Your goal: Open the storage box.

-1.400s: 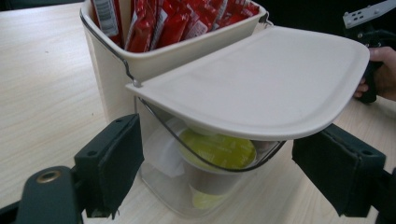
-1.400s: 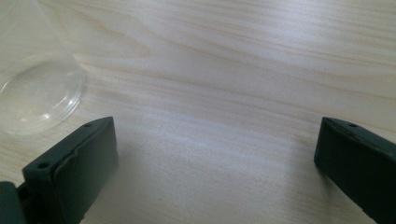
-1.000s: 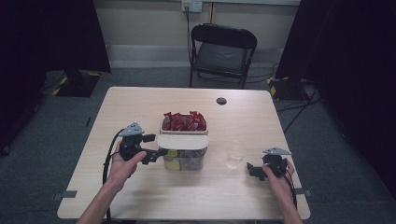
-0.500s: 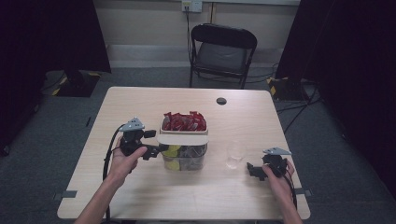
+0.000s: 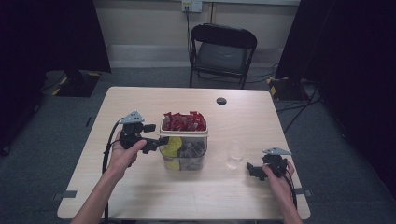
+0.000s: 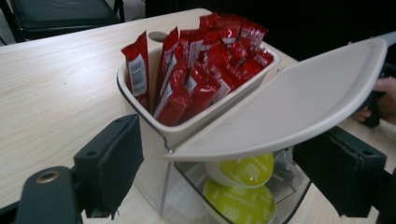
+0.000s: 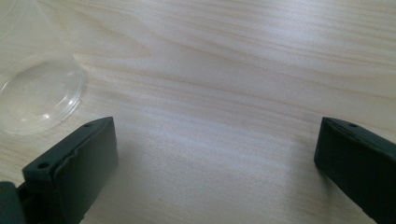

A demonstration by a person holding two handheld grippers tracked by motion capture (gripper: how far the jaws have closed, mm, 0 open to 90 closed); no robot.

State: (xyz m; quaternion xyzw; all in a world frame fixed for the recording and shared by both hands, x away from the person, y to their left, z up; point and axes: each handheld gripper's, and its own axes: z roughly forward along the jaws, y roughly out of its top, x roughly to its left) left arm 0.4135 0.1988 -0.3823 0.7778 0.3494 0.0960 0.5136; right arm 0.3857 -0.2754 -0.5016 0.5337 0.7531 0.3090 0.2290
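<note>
A clear storage box (image 5: 183,149) is seen at the middle of the tabletop (image 5: 140,196), with a tray of red sachets (image 6: 205,56) seated in its top and yellow-green capsules (image 6: 240,170) visible through the wall below. The step in hand is judged to be opening the box: the beige lid (image 6: 299,102) is tilted up off the front part, its edge lying between the jaws of the left hand-held gripper (image 5: 156,142), which are spread wide on either side of the box corner and are not closed on anything; whether a jaw touches the lid cannot be told. The next move is judged to call for the lid to be lifted further or the jaws closed on its rim, without tipping the tray. The right hand-held gripper (image 5: 256,170) is rested low on the tabletop near the right edge, jaws wide and empty, just beside a clear cup (image 5: 235,156). A black disc (image 5: 221,101) lies at the far side, and a folding chair (image 5: 222,51) stands beyond; neither obstructs the work.
</note>
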